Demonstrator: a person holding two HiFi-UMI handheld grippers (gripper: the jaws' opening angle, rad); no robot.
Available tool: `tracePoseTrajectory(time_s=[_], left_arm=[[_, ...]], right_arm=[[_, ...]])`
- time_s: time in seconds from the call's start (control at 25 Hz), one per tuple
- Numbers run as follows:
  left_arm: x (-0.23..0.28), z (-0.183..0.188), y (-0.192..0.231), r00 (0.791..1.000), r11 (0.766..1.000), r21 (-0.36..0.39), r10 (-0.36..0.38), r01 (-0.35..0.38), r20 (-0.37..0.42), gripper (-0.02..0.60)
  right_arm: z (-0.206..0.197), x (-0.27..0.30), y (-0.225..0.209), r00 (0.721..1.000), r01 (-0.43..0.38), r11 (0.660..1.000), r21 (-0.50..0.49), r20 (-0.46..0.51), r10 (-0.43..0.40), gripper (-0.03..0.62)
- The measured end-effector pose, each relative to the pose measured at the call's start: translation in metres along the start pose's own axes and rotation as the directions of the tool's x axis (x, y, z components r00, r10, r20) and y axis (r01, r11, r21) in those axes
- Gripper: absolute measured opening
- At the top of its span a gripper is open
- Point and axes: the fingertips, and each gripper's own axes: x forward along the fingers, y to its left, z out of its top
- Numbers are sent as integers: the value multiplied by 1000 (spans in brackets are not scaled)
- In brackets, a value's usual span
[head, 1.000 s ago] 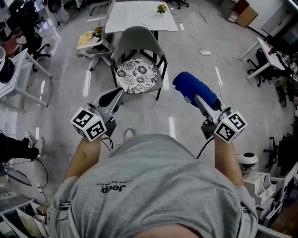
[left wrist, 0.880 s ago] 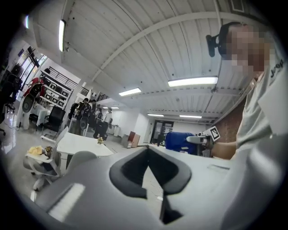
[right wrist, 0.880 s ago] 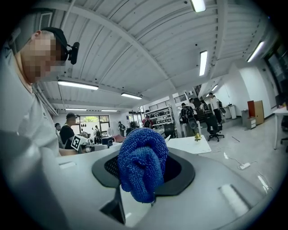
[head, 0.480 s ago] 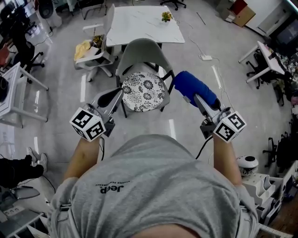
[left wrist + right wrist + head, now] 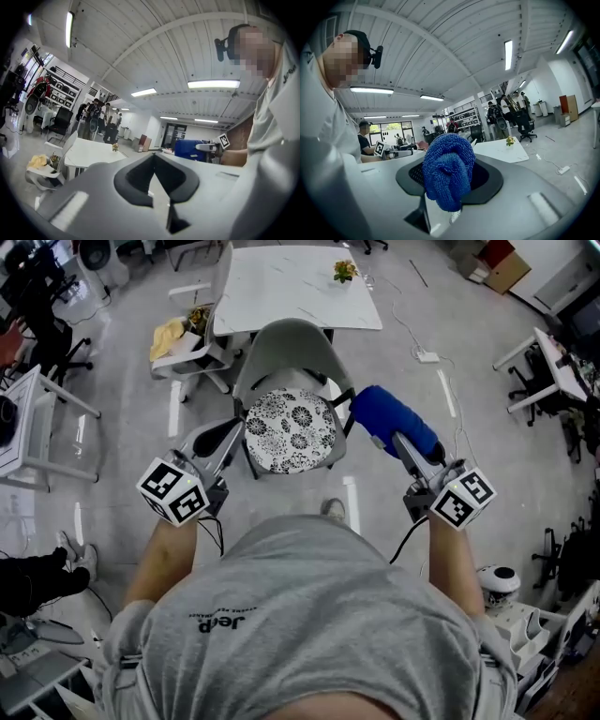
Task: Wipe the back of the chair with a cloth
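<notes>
A person in a grey T-shirt (image 5: 300,615) is standing over a grey chair (image 5: 291,338) and holding a hand-held gripper in each hand. The right hand-held gripper (image 5: 397,439) is clamping a bunched blue cloth (image 5: 387,415). In the right gripper view the cloth is bulging out from between the jaws and covering their tips. In the head view the cloth is hanging in the air just beside the chair's right edge, clear of the chair's back; whether it is touching the armrest cannot be told.

The left hand-held gripper (image 5: 228,434) is showing its jaws together, with nothing between them, and is hovering at the chair's left side.

The chair is standing on the floor (image 5: 394,343) with its seat turned toward the person. A round black-and-white patterned cushion (image 5: 291,427) is lying on the seat. The curved back is rising on the far side, next to a white surface (image 5: 281,287) that is carrying a small plant (image 5: 347,270). To the left, a second chair (image 5: 202,343) is holding a yellow rag (image 5: 171,332). One shoe (image 5: 333,510) is showing below the seat.
</notes>
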Motion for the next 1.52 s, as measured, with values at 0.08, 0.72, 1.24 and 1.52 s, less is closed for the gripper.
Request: tracePoseTrajectory(time_s=[0.08, 0.72, 1.24, 1.52], left_arm=[[21, -4, -1, 1000, 1000, 12, 17, -17, -11, 60], [172, 1, 22, 956, 956, 50, 292, -290, -27, 58], [124, -27, 174, 972, 975, 15, 221, -221, -75, 58], [111, -64, 239, 971, 979, 13, 205, -205, -120, 58]], right_arm=[[-3, 2, -26, 1000, -24, 1000, 15, 1, 24, 147], [27, 96, -239, 959, -282, 958, 59, -8, 283, 147], [-62, 299, -180, 917, -300, 953, 45, -260, 301, 147], [-184, 452, -167, 761, -429, 884, -185, -602, 243, 147]])
